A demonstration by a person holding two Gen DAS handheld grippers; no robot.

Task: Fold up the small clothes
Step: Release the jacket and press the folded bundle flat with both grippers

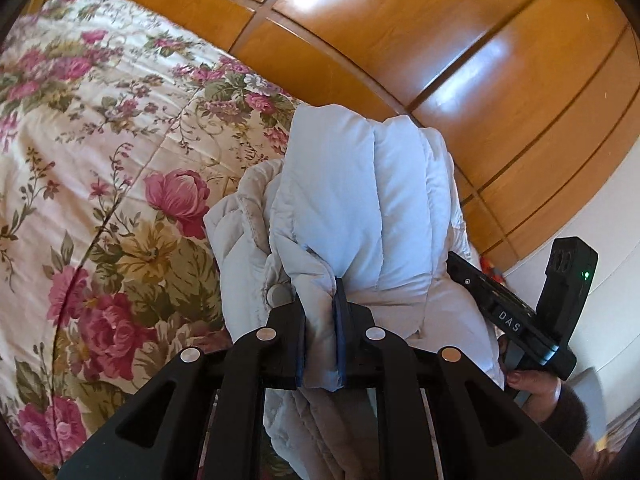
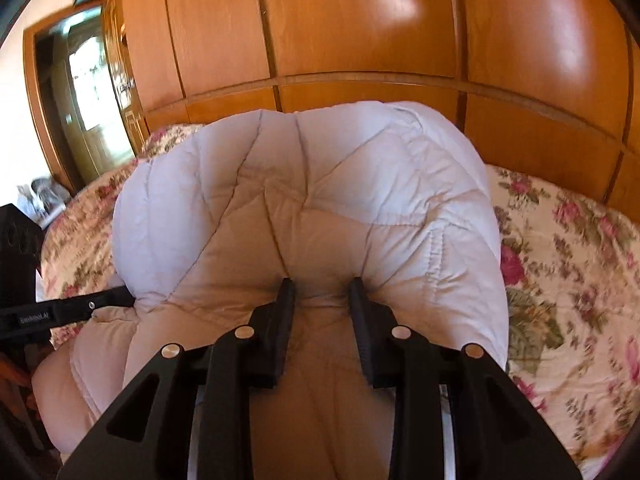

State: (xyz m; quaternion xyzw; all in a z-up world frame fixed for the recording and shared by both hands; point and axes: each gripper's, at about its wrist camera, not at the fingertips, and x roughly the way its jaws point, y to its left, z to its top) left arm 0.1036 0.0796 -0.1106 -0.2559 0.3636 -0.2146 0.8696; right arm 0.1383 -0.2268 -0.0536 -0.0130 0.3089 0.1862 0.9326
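The left gripper had its jaws pinching a thick fold of the pale quilted garment, which stood bunched up above the floral bedspread of the bed. The right gripper had its jaws closed on a puckered ridge of the same padded garment, the fabric ballooning up ahead of its fingers. Glossy wooden wardrobe doors rose behind the bed. A hand held the right gripper's handle in the left wrist view.
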